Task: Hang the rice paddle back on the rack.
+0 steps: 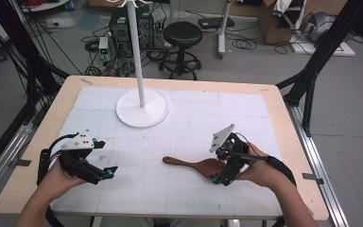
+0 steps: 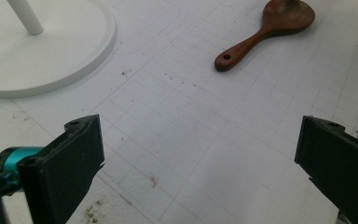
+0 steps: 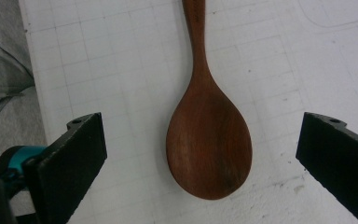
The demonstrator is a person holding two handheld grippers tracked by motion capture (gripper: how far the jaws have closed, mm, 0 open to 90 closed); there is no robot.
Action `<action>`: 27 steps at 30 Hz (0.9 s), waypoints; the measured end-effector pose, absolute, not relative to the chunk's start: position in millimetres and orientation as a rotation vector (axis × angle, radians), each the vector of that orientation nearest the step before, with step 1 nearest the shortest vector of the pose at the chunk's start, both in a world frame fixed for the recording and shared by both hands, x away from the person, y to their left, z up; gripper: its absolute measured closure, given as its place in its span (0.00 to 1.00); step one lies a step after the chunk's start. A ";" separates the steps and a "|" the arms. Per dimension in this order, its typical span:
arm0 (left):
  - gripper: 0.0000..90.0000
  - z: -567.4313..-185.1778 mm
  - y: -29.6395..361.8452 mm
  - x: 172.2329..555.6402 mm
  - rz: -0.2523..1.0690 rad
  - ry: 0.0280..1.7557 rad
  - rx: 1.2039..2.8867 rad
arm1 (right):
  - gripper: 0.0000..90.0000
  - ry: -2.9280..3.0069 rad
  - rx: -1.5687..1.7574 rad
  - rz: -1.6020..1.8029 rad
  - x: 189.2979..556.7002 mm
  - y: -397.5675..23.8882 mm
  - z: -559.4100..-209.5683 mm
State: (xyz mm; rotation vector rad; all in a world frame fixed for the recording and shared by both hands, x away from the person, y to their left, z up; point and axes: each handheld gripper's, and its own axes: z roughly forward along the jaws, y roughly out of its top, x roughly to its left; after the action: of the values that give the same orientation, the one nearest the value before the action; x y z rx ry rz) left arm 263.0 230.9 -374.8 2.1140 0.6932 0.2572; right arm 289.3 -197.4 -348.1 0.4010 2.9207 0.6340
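A brown wooden spoon (image 1: 194,165) lies flat on the white grid mat, handle pointing left, bowl to the right. My right gripper (image 1: 220,177) hovers over the bowl of the spoon (image 3: 209,144), jaws wide open on either side of it and not touching it. My left gripper (image 1: 106,172) is held at the left of the mat, open with nothing between its jaws. In the left gripper view, the spoon (image 2: 265,32) lies farther off, with a small hole at the handle's end.
A white stand with a round base (image 1: 142,108) and an upright pole (image 1: 136,47) sits at the back middle of the mat. The base (image 2: 42,56) also appears ahead of the left gripper. The wooden table edge (image 1: 283,118) borders the mat.
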 end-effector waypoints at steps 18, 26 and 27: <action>0.02 -375.6 230.8 262.9 0.257 0.690 2.127 | 0.01 2.961 0.364 0.552 297.4 -164.6 -364.0; 0.02 -376.1 231.2 263.2 0.257 0.690 2.130 | 0.01 2.985 0.354 0.502 302.6 -149.6 -375.1; 0.02 -376.1 231.3 263.3 0.256 0.689 2.129 | 0.01 2.991 0.355 0.497 303.1 -147.9 -376.2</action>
State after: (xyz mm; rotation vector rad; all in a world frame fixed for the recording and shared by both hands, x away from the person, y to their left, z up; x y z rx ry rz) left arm 263.3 231.3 -376.1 2.1292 0.6886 0.2563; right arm 303.1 -147.9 -376.2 0.3546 2.9914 0.4969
